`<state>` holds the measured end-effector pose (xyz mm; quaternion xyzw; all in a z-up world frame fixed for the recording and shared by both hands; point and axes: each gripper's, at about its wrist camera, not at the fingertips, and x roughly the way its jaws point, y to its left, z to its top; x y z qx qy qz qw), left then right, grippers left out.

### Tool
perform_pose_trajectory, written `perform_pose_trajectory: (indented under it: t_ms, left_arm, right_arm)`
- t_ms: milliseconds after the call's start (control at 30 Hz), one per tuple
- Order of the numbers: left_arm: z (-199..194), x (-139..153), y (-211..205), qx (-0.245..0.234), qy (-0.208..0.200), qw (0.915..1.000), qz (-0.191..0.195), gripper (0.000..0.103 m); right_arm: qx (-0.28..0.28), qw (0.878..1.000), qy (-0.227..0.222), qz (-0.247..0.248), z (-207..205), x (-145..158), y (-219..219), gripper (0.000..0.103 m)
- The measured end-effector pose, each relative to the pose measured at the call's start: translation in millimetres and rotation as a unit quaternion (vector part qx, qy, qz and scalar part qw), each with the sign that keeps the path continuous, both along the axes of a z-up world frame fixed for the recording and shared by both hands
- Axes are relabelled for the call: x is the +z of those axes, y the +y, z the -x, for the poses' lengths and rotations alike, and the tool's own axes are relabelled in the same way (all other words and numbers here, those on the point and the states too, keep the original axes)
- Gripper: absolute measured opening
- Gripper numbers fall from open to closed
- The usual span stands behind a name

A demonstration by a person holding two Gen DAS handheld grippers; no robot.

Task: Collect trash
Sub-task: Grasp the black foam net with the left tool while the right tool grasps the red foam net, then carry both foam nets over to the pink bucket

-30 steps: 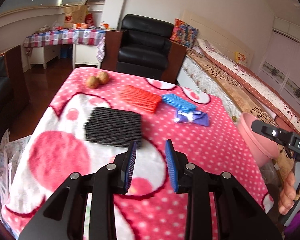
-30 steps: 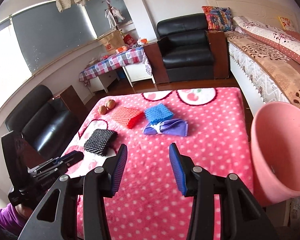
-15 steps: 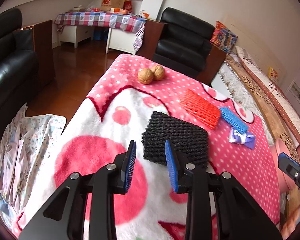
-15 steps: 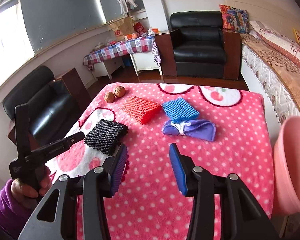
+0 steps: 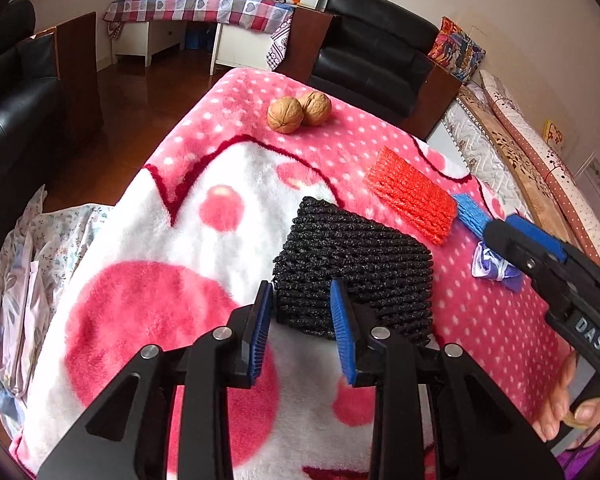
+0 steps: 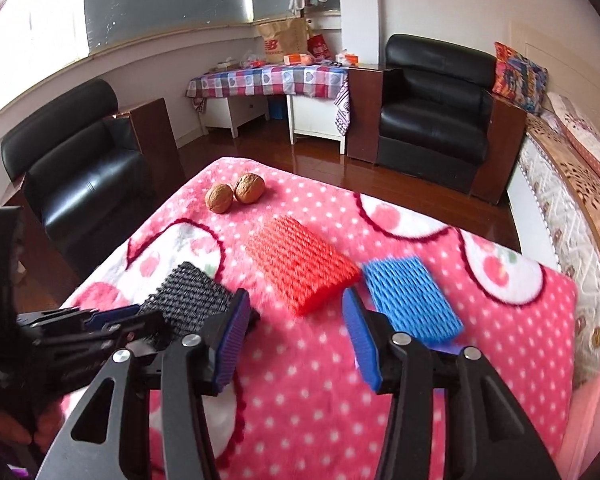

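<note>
Black foam net (image 5: 356, 276) lies flat on the pink blanket (image 5: 204, 184), dead ahead of the left gripper (image 5: 300, 320), near corner between the part-open, empty jaws. Right gripper (image 6: 296, 340) jaws opening, nothing between them, aimed between red net (image 6: 300, 268) and blue net (image 6: 412, 300), blue slightly nearer. Purple wrapper (image 5: 496, 268) mostly hidden.

Home bedroom: bed (image 6: 580, 184), armchair (image 6: 432, 120).
</note>
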<state>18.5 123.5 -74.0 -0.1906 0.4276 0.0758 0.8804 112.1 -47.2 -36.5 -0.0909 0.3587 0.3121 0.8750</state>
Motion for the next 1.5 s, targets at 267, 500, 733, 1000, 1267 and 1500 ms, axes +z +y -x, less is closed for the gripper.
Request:
perform_pose_trajectory:
  t_ms: [267,500,733,1000,1267,1500]
  left_arm:
    - [-0.7,-0.1,0.3,-0.001,0.001,1.0,-0.001,0.03]
    - [-0.7,-0.7,3.0,-0.002,0.0,1.0,0.003,0.03]
    - [-0.7,-0.3,2.2,-0.002,0.0,1.0,0.002,0.028]
    - [13.0,11.3,-6.7,-0.018,-0.034,0.9992,0.01,0.01]
    - [32.0,48.6,-36.7,-0.057,-0.093,0.9936,0.03,0.009]
    - [36.6,83.5,-79.5,-0.103,-0.139,0.9846,0.023,0.009]
  right_arm:
    - [0.018,0.996,0.018,0.089,-37.6,-38.2,42.3,0.035]
    - [0.004,0.998,0.031,0.062,-31.8,-37.0,31.6,0.009]
    - [-0.017,0.999,0.049,-0.012,4.3,-13.0,-4.1,0.009]
    - [-0.052,0.995,0.063,-0.054,40.4,4.8,-53.5,0.009]
    - [-0.091,0.988,0.072,-0.099,64.5,12.2,-104.1,0.009]
    - [-0.125,0.982,0.062,-0.13,84.4,23.1,-148.4,0.009]
